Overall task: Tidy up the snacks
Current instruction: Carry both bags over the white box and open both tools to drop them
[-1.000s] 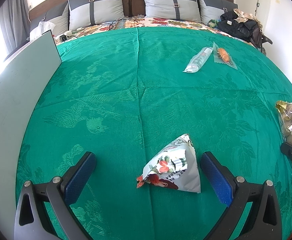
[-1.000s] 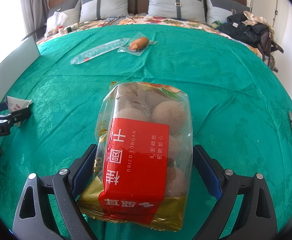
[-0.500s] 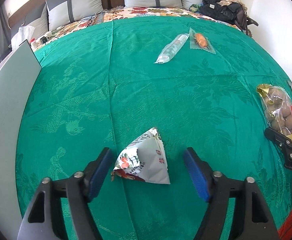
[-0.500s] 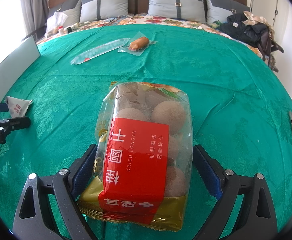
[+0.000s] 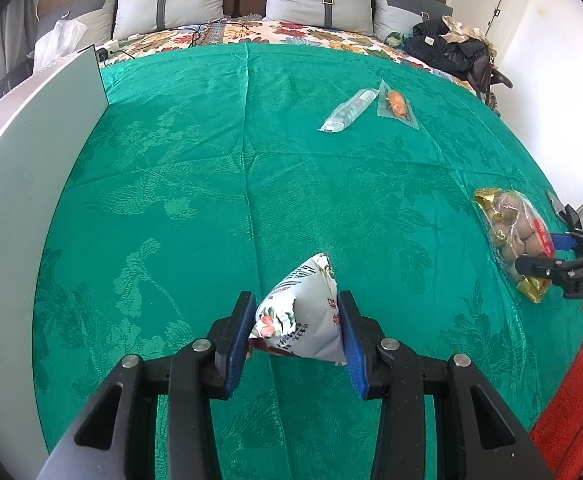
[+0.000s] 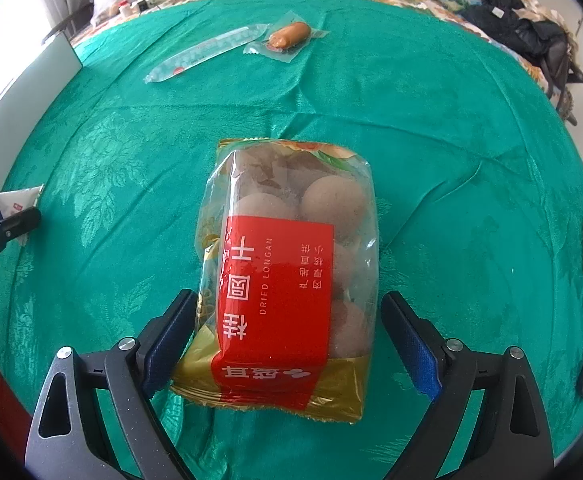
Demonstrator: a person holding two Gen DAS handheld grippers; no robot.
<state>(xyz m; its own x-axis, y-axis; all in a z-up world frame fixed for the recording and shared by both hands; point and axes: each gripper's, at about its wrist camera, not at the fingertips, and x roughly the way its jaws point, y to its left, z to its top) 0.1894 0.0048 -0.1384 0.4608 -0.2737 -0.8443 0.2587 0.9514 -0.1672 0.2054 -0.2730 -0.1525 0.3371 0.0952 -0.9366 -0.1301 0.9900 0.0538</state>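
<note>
Green floral bedspread point(image 5: 195, 168), and the left gripper point(image 5: 297, 328) is closing, blue pads pinching the triangular snack pouch point(image 5: 303, 320) between them, ready to carry; the right gripper point(image 6: 287, 332) stands wide around the dried longan bag point(image 6: 287, 264), apparently unsqueezed

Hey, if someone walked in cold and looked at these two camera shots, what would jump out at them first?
Probably the big clear bag of dried longan with its red label, lying between the wide-set jaws of the right gripper on the bright green bedspread. Next, the small triangular snack packet, with the left gripper closing its blue pads against both sides. Farther up the bed, a long clear tube pack and a wrapped sausage lie side by side.
</note>
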